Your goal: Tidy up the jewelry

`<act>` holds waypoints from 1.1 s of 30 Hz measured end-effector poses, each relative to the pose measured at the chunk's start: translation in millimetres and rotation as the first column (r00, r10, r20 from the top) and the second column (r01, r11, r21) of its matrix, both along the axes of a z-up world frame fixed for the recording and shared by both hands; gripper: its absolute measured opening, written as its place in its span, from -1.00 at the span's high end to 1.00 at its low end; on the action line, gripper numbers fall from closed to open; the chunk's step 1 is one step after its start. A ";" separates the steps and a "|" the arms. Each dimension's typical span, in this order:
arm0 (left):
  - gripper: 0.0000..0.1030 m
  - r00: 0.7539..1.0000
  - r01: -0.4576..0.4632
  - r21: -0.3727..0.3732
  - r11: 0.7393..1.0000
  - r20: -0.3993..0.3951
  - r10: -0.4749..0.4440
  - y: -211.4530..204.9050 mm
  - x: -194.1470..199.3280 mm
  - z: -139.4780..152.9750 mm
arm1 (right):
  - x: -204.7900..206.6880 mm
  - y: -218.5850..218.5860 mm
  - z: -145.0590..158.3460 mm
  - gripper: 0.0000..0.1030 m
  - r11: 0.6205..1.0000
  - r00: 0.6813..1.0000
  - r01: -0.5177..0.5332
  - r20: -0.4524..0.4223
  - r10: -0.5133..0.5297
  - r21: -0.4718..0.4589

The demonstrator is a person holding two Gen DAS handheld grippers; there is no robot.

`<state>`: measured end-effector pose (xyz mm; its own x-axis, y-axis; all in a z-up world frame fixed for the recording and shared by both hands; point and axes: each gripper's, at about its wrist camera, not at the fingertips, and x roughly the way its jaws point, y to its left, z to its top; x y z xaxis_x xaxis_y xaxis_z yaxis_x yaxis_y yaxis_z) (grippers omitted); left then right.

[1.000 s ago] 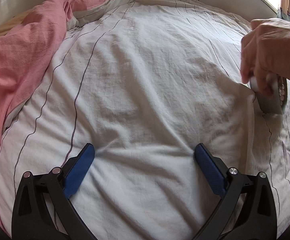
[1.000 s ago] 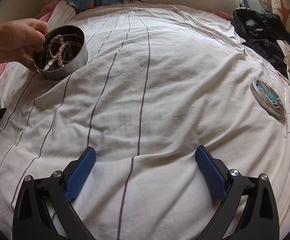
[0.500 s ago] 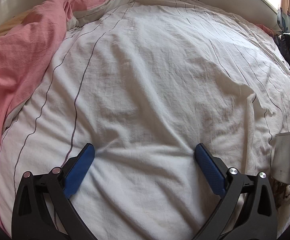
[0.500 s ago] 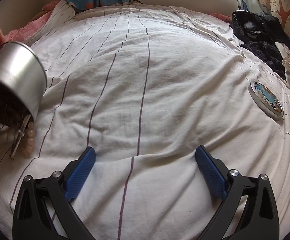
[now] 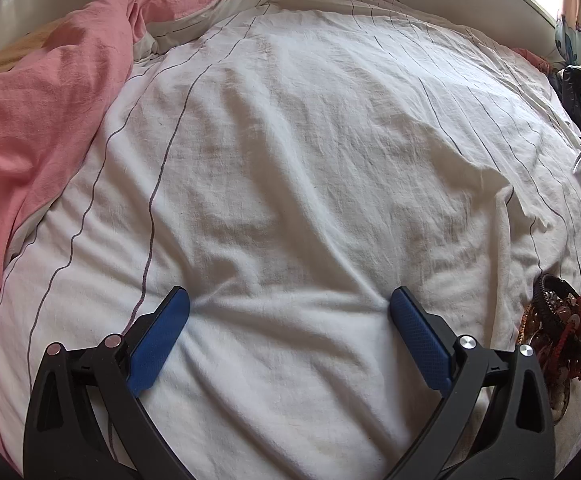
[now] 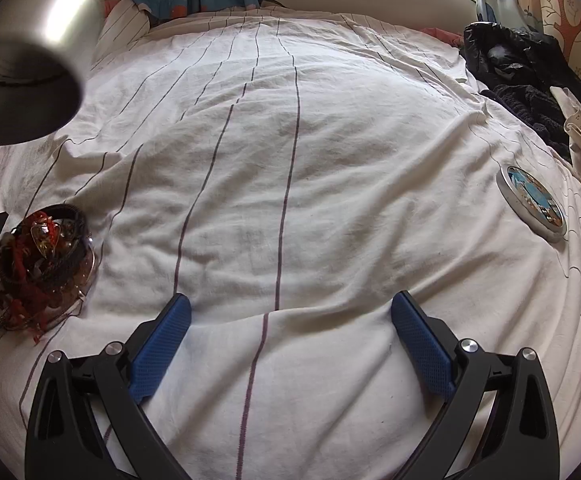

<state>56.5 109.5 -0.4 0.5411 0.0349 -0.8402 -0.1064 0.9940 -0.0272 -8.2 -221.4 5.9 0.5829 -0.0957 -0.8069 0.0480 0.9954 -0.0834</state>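
The jewelry heap [image 6: 34,268] lies on the bed [image 6: 290,160], left of the spread right hand-held gripper [image 6: 290,320]; light, tangled, probably snag-prone, so pinch one outer bangle.

One heap of jewelry [image 6: 36,268], one metal tin [image 6: 30,56], one tin lid [image 6: 532,204], two grippers [image 5: 288,334] [image 6: 290,338], all over one bedsheet [image 6: 290,160].

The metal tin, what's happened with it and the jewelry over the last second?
The metal tin, held upright and full on the bed a second ago, was tipped over and lifted; it now hangs mouth-down and looks empty. Its contents now lie as a tangled jewelry pile on the striped sheet. The left gripper, the right gripper and the tin lid stayed where they were, both grippers open.
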 end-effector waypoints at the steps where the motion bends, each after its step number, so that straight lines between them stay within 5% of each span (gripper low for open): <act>1: -0.87 1.000 0.000 0.000 1.000 0.000 0.000 -0.2 -0.3 0.0 | -0.1 0.1 -0.1 -0.86 1.000 1.000 0.000 0.000 0.000 0.000; 20: -0.87 1.000 0.000 0.000 1.000 0.000 0.000 -0.2 -0.1 0.0 | -0.3 -2.1 -0.5 -0.86 1.000 1.000 0.000 -0.002 0.000 0.007; 33: -0.87 1.000 -0.004 0.012 1.000 -0.002 0.004 -1.2 4.0 -0.2 | -11.4 9.9 6.3 -0.86 0.995 0.997 0.013 0.076 -0.005 -0.095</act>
<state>60.6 108.2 -0.6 0.5396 0.0471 -0.8406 -0.1101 0.9938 -0.0151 -19.6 -211.5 12.2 0.6404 -0.1757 -0.7477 0.0667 0.9825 -0.1737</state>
